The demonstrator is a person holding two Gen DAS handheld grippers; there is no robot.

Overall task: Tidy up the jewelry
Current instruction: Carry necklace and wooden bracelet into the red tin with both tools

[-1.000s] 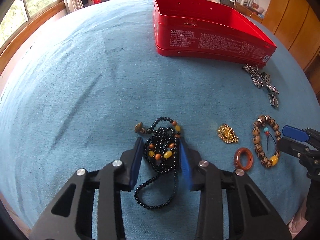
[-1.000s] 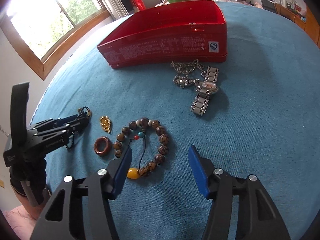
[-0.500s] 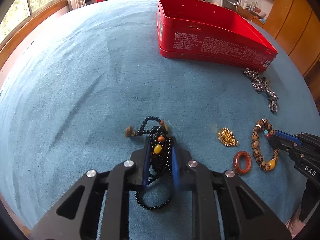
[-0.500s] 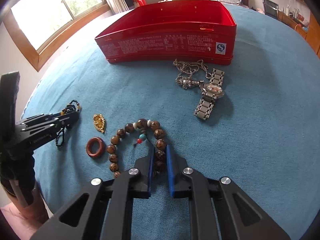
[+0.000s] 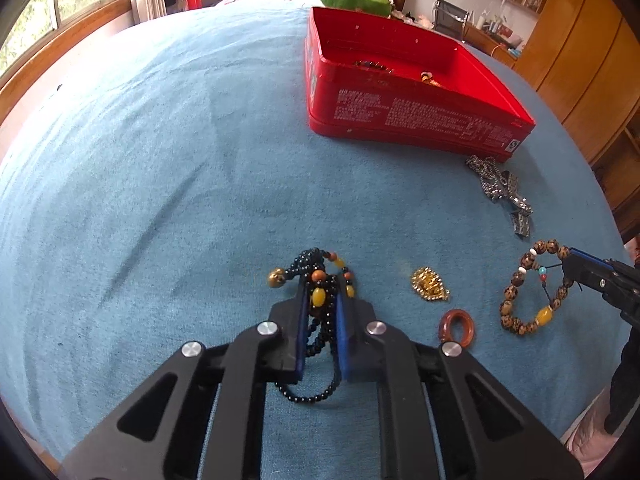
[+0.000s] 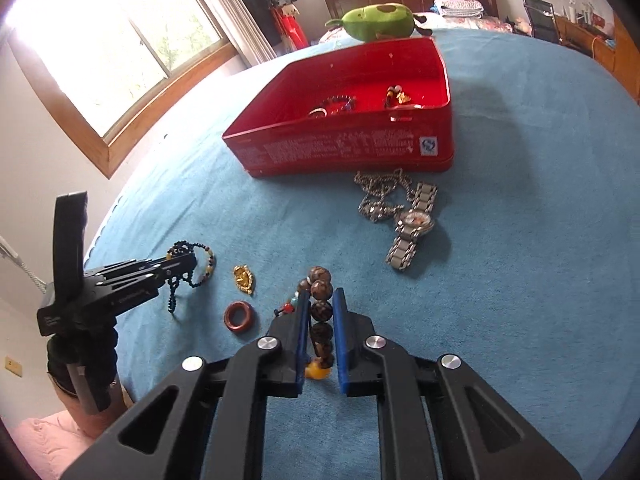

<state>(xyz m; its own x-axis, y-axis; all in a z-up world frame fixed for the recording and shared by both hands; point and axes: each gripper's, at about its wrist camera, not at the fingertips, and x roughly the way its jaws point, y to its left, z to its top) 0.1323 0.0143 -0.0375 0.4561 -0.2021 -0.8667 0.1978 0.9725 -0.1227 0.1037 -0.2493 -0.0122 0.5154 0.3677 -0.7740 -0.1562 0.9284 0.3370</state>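
Observation:
My left gripper is shut on a black bead necklace with orange and yellow beads, lifted off the blue cloth; its loop hangs below the fingers. My right gripper is shut on a brown wooden bead bracelet, raised above the cloth. The same bracelet shows in the left wrist view hanging from the right gripper. The open red tin box stands farther back and holds some jewelry.
On the cloth lie a gold pendant, a reddish-brown ring, a silver chain and a steel watch near the box. A green plush toy lies behind the box. A window is at left.
Both grippers closed from open, the left on the black necklace and the right on the wooden bracelet, and both have risen with the pieces lifted off the cloth.

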